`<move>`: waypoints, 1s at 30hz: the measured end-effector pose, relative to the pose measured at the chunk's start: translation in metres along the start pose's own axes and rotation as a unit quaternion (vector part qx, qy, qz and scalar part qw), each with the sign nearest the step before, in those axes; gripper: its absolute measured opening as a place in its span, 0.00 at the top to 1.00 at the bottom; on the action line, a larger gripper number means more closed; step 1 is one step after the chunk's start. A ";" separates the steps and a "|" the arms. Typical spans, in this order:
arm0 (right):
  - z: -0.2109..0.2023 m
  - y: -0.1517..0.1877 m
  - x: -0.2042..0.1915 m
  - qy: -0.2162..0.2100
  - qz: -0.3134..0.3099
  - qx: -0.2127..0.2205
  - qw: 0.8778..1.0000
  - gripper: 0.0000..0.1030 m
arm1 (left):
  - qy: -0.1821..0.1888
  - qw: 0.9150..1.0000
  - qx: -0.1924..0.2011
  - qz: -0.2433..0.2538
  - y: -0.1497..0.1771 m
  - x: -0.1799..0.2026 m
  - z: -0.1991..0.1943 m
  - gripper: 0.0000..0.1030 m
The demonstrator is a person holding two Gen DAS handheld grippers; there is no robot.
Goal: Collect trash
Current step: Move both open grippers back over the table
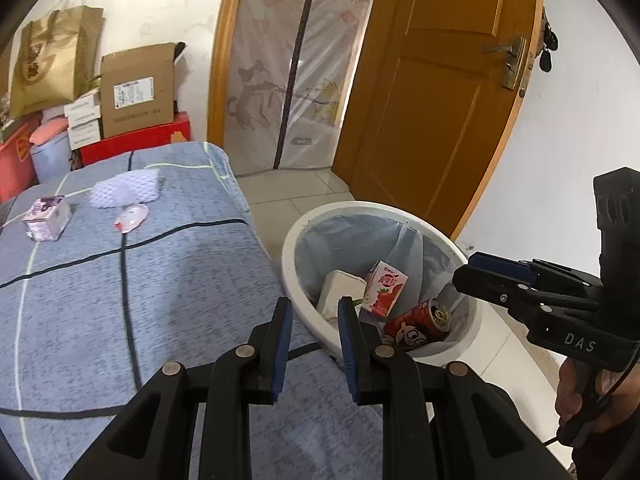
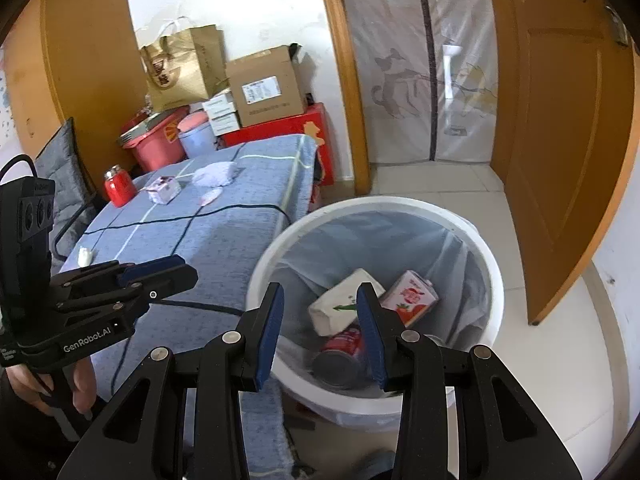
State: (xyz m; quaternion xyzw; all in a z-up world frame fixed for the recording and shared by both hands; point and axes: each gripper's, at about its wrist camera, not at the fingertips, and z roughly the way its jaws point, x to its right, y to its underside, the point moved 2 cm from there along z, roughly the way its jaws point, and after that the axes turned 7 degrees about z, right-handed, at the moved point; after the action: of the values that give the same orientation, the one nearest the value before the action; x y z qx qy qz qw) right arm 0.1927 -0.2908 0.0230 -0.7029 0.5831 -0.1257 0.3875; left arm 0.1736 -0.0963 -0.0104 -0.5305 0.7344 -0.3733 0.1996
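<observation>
Right wrist view: spread, empty right claw (image 2: 320,312) above bin (image 2: 494,280), red can (image 2: 340,350) just below.

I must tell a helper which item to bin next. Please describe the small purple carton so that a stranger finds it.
Look at the blue checked tablecloth. On its far side sits the small purple carton, left of a white foam net. It alone there is box-shaped.

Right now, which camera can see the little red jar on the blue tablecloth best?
The right wrist view. The small red jar with a silver lid stands in plain sight at the far left edge of the blue checked tablecloth. The left wrist view does not show the jar at all.
</observation>
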 end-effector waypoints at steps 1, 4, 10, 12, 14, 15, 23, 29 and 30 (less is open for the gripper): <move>-0.001 0.000 -0.004 -0.002 -0.003 0.001 1.000 0.62 | -0.001 1.000 0.003 -0.002 0.001 -0.001 -0.004 0.78; -0.004 0.001 -0.012 -0.009 -0.010 0.003 1.000 0.62 | -0.006 1.000 0.009 -0.006 0.005 -0.006 -0.015 0.78; -0.006 0.002 -0.027 -0.022 -0.021 0.005 1.000 0.62 | -0.019 1.000 0.014 -0.018 0.016 -0.018 -0.032 0.78; -0.004 0.004 -0.032 -0.027 -0.025 0.004 0.999 0.62 | -0.025 0.999 0.015 -0.023 0.020 -0.023 -0.038 0.78; -0.003 0.004 -0.037 -0.030 -0.029 0.003 0.999 0.62 | -0.030 0.999 0.015 -0.028 0.022 -0.028 -0.041 0.78; -0.002 0.004 -0.040 -0.033 -0.031 0.002 0.999 0.62 | -0.034 0.999 0.016 -0.031 0.024 -0.032 -0.044 0.78; 0.006 0.001 -0.065 -0.057 -0.049 -0.001 0.997 0.62 | -0.062 0.996 0.025 -0.054 0.033 -0.056 -0.064 0.78; 0.014 0.001 -0.082 -0.075 -0.059 -0.005 0.995 0.58 | -0.091 0.993 0.027 -0.071 0.042 -0.076 -0.078 0.78; 0.016 0.001 -0.085 -0.078 -0.061 -0.006 0.995 0.58 | -0.096 0.992 0.028 -0.073 0.044 -0.079 -0.080 0.78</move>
State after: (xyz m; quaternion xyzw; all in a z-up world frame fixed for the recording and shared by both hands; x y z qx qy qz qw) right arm 0.1774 -0.2067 0.0351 -0.7471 0.5075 -0.0903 0.4197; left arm 0.1190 0.0112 -0.0007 -0.6102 0.6603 -0.3550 0.2562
